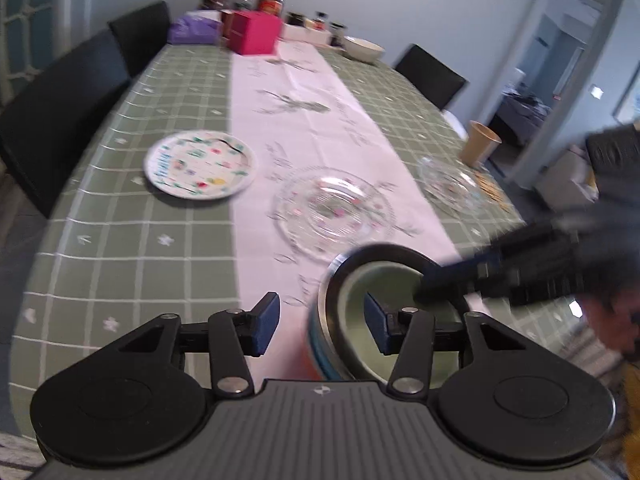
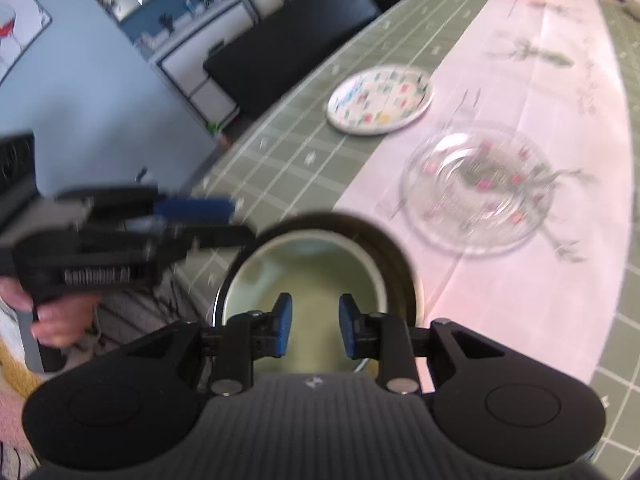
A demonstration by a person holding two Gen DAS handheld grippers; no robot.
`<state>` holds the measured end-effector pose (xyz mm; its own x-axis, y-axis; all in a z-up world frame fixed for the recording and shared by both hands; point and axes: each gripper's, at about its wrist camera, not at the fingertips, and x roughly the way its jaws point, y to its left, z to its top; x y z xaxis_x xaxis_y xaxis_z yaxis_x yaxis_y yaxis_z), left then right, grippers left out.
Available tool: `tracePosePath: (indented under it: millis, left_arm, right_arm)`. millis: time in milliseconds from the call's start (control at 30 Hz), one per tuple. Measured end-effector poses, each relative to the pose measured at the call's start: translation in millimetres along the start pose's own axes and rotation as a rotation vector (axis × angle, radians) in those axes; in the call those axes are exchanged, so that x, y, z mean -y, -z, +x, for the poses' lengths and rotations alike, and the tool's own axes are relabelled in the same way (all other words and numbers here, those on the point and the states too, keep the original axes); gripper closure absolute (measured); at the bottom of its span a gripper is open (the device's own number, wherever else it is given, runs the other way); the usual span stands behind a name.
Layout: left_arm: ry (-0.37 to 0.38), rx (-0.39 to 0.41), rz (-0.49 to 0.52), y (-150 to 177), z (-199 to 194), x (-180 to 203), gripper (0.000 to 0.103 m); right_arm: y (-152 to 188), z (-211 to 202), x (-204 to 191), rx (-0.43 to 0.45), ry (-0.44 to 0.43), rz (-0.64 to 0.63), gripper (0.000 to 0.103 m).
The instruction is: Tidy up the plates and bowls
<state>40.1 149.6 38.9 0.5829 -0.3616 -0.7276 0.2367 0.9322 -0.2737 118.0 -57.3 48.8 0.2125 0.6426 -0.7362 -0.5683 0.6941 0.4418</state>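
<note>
Left tongs (image 1: 320, 324): open, blue pads set wide apart; the right pad sits in front of the bowl's interior, the left pad outside its wall. Contact with the rim cannot be told through the blur.
Right tongs (image 2: 312, 326): blue pads parted with a gap, nothing between them; they hover over the bowl's opening. In the left wrist view the same tool reaches in from the right, tips at the bowl's far rim (image 1: 440, 280); whether they pinch it cannot be told.
Bowl (image 1: 396, 280): dark rim, pale green inside, banded blue and orange outer wall; at the near end of the surface, on the pink runner's edge. Also seen from above (image 2: 320, 256).
Glass plate (image 1: 334, 212): clear, small pink flowers, flat on the runner just beyond the bowl.
Second glass plate (image 1: 450, 186): on the green cloth, right side, near a tan paper cup (image 1: 480, 144).
Patterned plate (image 1: 200, 164): white with coloured motifs, on the green cloth left of the runner, apart from the glass plate.
White bowl (image 1: 363, 49): far end of the surface, right of the pink box (image 1: 254, 32).
Surface (image 1: 140, 240): green checked cloth, pink runner (image 1: 296, 92) down the middle.
Image quality: motion blur in both views.
</note>
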Motion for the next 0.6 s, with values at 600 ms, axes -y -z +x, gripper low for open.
tracePosePath:
  millis: [600]
  left_arm:
    - [-0.058,-0.225,-0.137,10.3,43.1,-7.0,0.027]
  right_arm:
    - [21.6,32.2,42.0,-0.172,0.062,0.241,0.040]
